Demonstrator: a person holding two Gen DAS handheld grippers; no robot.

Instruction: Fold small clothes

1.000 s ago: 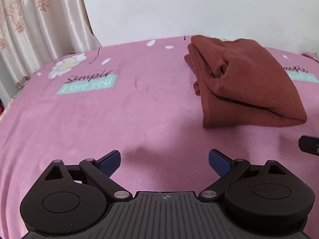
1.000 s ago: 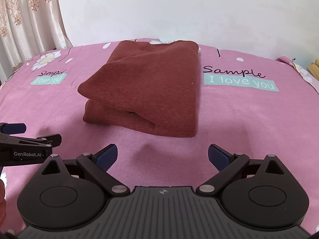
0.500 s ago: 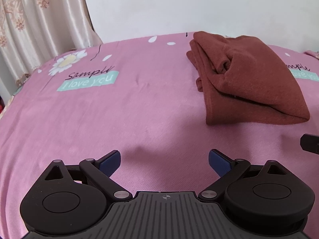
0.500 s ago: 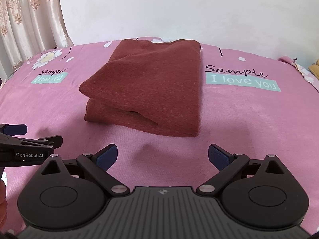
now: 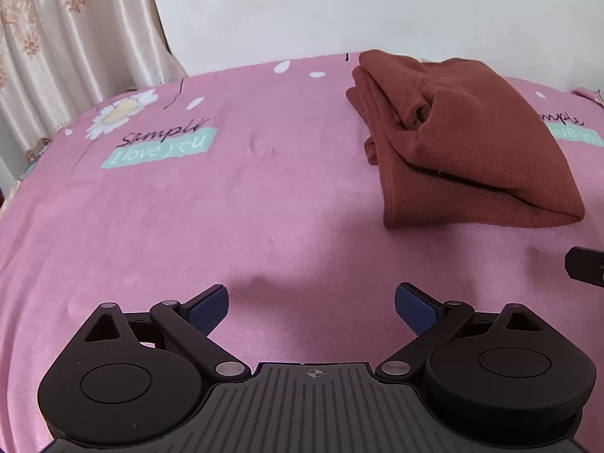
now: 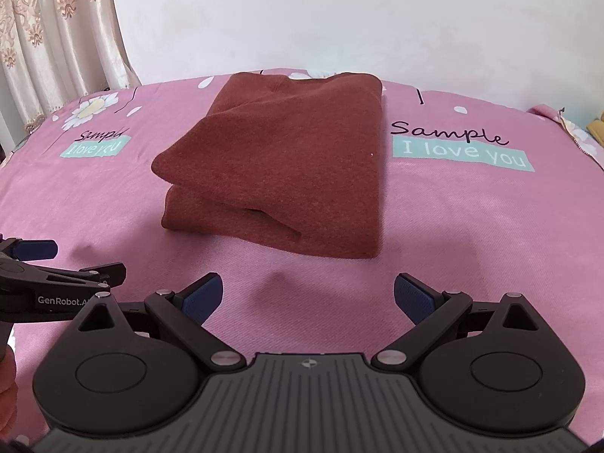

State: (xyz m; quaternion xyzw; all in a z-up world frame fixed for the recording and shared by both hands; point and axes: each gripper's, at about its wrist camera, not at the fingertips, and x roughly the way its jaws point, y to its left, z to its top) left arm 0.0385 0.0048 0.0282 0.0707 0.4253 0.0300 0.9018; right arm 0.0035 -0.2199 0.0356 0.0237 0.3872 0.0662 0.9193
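A rust-brown garment lies folded into a thick rectangle on the pink bedspread. In the left wrist view it sits at the upper right, its layered edges facing me. My left gripper is open and empty, low over bare bedspread, left of the garment. My right gripper is open and empty, just in front of the garment's near edge, not touching it. The left gripper's fingers show at the left edge of the right wrist view.
The bedspread has daisy prints and "Sample I love you" labels. A cream patterned curtain hangs at the left, a white wall stands behind the bed. Part of the right gripper shows at the right edge of the left wrist view.
Both grippers stay open and empty. The garment has not changed shape. Both views have shifted very slightly, the garment sitting a touch further right in them.
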